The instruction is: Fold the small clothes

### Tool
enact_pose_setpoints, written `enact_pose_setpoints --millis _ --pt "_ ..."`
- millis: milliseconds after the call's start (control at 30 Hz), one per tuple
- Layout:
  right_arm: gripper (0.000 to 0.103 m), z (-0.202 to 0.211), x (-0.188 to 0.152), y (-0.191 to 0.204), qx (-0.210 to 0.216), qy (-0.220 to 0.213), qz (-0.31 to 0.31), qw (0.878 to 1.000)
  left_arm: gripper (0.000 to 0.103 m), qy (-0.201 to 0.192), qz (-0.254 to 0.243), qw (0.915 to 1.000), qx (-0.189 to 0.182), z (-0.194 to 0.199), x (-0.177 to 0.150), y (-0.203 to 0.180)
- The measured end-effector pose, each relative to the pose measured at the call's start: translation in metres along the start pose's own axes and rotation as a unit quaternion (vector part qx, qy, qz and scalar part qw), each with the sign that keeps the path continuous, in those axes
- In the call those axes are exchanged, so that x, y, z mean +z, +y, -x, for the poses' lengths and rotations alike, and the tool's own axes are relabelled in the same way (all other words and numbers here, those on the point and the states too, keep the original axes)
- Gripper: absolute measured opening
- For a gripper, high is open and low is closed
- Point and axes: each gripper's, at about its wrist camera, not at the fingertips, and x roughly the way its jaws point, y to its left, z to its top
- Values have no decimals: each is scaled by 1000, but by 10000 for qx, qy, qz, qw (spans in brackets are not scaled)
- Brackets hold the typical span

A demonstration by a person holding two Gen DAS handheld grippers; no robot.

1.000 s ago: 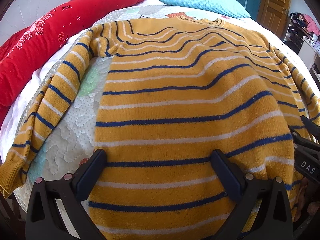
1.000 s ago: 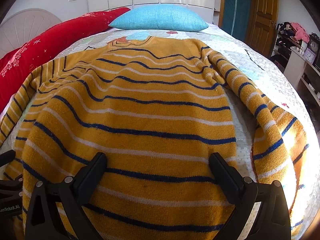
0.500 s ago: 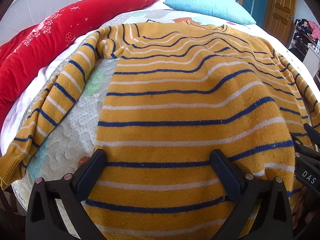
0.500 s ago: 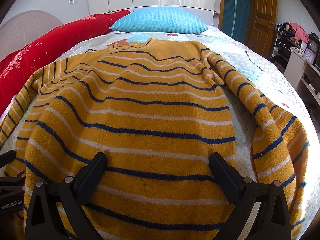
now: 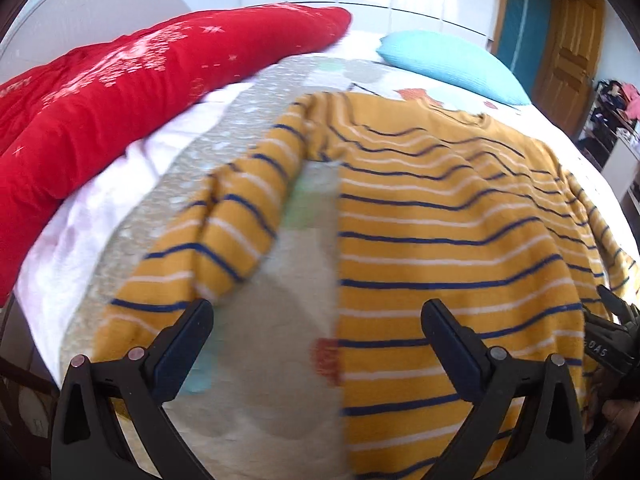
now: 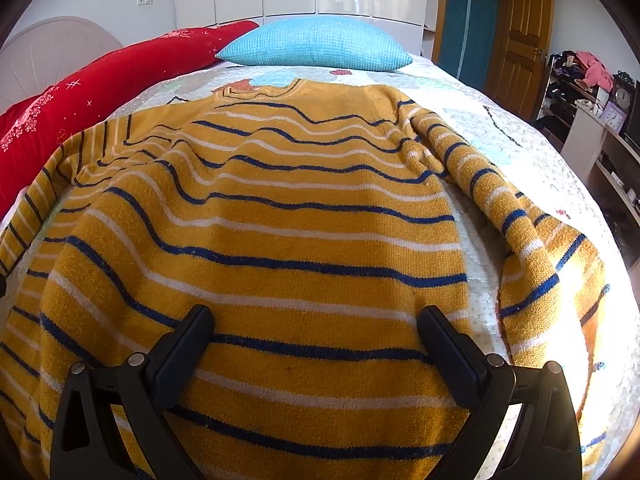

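Note:
A mustard-yellow sweater with blue and white stripes [image 6: 288,236] lies flat on the bed, hem toward me, collar toward the pillows. It also shows in the left wrist view [image 5: 452,240]. Its left sleeve [image 5: 224,240] lies bunched beside the body. Its right sleeve [image 6: 532,248] curves down the right side. My left gripper [image 5: 318,332] is open and empty, over the quilt between the left sleeve and the sweater's left edge. My right gripper [image 6: 314,336] is open and empty above the hem. The right gripper [image 5: 612,340] also shows at the right edge of the left wrist view.
A patterned quilt [image 5: 264,380] covers the bed. A long red cushion [image 5: 120,92] lies along the left side and a turquoise pillow [image 6: 316,44] at the head. Shelves with clutter [image 6: 588,92] and a wooden door [image 6: 520,36] stand at the right.
My left gripper has swung left, off the sweater's hem toward the left sleeve; its view is blurred. The right gripper has barely moved.

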Motion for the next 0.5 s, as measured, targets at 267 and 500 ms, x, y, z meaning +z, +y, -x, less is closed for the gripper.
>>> enact_pose_setpoints --millis 267,500 --pt "103 0 0 1 -26 -10 14 10000 103 -392 76 9913 1251 5 6 54" --pt "103 1 -1 1 -62 -25 28 10000 46 402 -302 9947 895 -47 9 76"
